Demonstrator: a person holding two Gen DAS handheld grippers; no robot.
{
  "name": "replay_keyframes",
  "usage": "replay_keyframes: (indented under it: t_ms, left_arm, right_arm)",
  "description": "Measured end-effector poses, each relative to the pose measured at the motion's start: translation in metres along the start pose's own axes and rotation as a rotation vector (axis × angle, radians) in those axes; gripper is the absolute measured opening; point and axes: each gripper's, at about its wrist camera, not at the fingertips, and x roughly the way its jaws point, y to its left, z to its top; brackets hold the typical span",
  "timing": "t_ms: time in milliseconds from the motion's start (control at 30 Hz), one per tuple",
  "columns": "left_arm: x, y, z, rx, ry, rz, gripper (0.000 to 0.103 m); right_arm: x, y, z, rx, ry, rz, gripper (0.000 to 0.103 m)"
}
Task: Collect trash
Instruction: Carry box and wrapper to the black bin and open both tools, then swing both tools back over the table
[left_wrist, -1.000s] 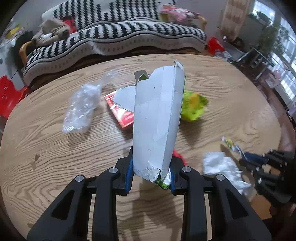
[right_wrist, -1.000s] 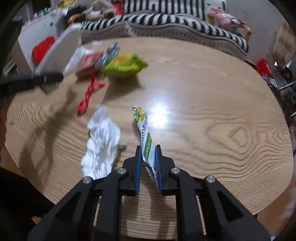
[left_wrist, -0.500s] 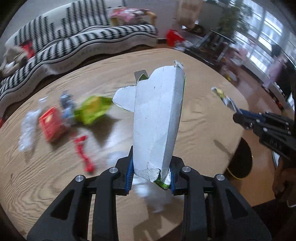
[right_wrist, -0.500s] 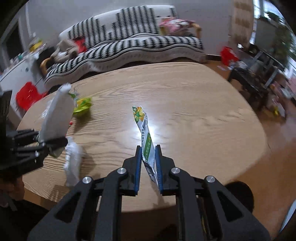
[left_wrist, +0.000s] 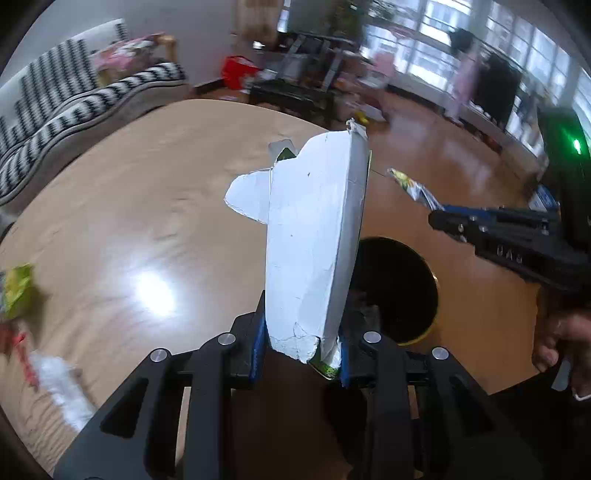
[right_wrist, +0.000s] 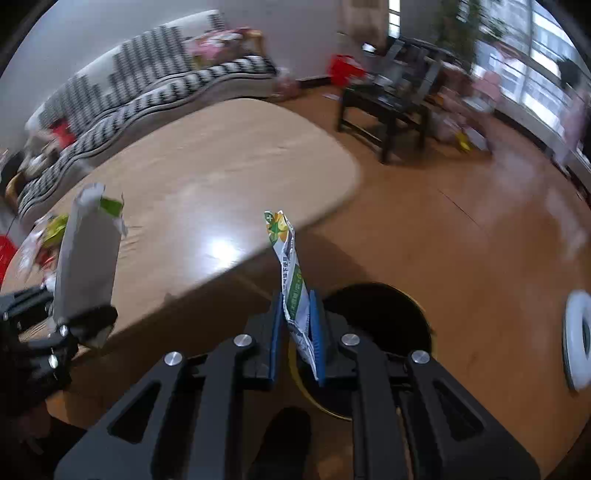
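Note:
My left gripper (left_wrist: 299, 350) is shut on a torn white carton piece (left_wrist: 310, 236) that stands upright at the table's right edge. My right gripper (right_wrist: 297, 328) is shut on a narrow green and white wrapper (right_wrist: 291, 273), held above a round black trash bin (right_wrist: 384, 317) on the floor. The bin also shows in the left wrist view (left_wrist: 395, 288), just behind the carton. The right gripper with its wrapper (left_wrist: 410, 184) shows at the right of the left wrist view. The carton shows at the left of the right wrist view (right_wrist: 86, 254).
The oval wooden table (left_wrist: 140, 206) carries a green wrapper (left_wrist: 14, 291), a red scrap (left_wrist: 22, 354) and crumpled white tissue (left_wrist: 62, 384) at its left. A striped sofa (right_wrist: 155, 81) stands behind. A dark low table (right_wrist: 388, 107) and a white ring (right_wrist: 578, 339) are on the floor.
Both grippers have swung right, off the table's middle toward its right edge, each keeping its trash. The floor bin has come into view below them.

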Motion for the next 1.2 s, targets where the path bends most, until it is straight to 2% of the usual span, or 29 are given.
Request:
replay_keyframes:
  t_ms: [200,267,400,600,867,1200]
  left_arm:
    - [0.042,-0.045,-0.001,0.056,0.058,-0.081,0.029]
    - [0.058,-0.055,0.001,0.054,0.083,-0.139,0.029]
    - [0.084,-0.071,0.003,0.041,0.132,-0.206,0.029]
    - [0.106,-0.089,0.001,0.059,0.161,-0.214,0.029]
    - [0.130,-0.095,0.008,0.045,0.190,-0.221,0.029]
    - [0.130,-0.086,0.010,0.052,0.194,-0.242,0.031]
  right_arm:
    - [0.002,-0.059,-0.018,0.130,0.041,-0.030,0.015]
    - [0.004,-0.075,-0.024,0.177,0.063,-0.026,0.015]
    - [0.007,-0.094,-0.028,0.238,0.083,-0.003,0.015]
    - [0.014,-0.102,-0.024,0.265,0.095,-0.013,0.015]
    - [0.018,-0.107,-0.022,0.286,0.103,-0.015,0.015]
    - [0.019,-0.112,-0.022,0.297,0.107,-0.028,0.015]
